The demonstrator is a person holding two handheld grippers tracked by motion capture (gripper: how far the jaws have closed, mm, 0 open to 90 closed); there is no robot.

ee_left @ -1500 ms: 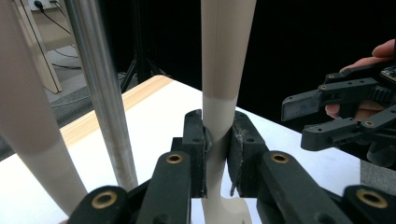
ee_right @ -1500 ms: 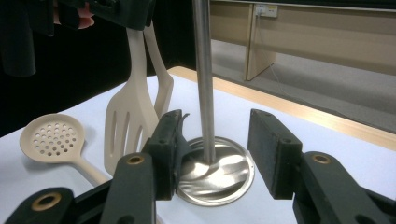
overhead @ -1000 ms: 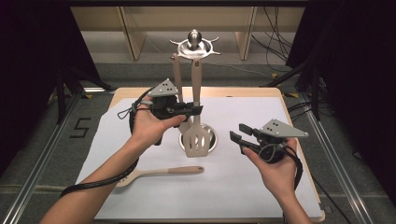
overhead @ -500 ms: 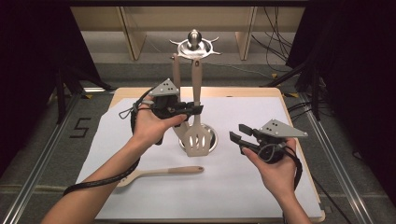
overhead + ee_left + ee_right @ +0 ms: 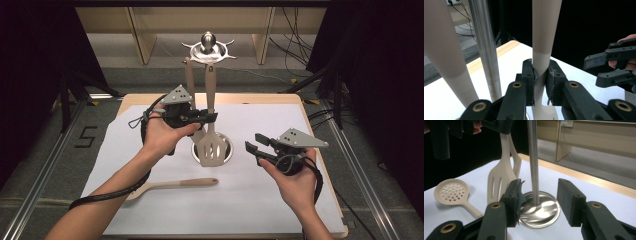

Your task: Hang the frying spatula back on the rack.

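Risk of slip: left hand-held gripper [image 5: 540, 82] clamps the slotted spatula [image 5: 212, 150] by its neck just beside the rack pole [image 5: 486, 50], so a tug could swing it into the neighbouring utensil [image 5: 446, 50]; right hand-held gripper [image 5: 539, 202] idles open nearby.

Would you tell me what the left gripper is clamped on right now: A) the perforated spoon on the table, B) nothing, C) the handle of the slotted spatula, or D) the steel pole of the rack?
C: the left gripper has both pads pressed on the slotted spatula handle, beside the steel pole.
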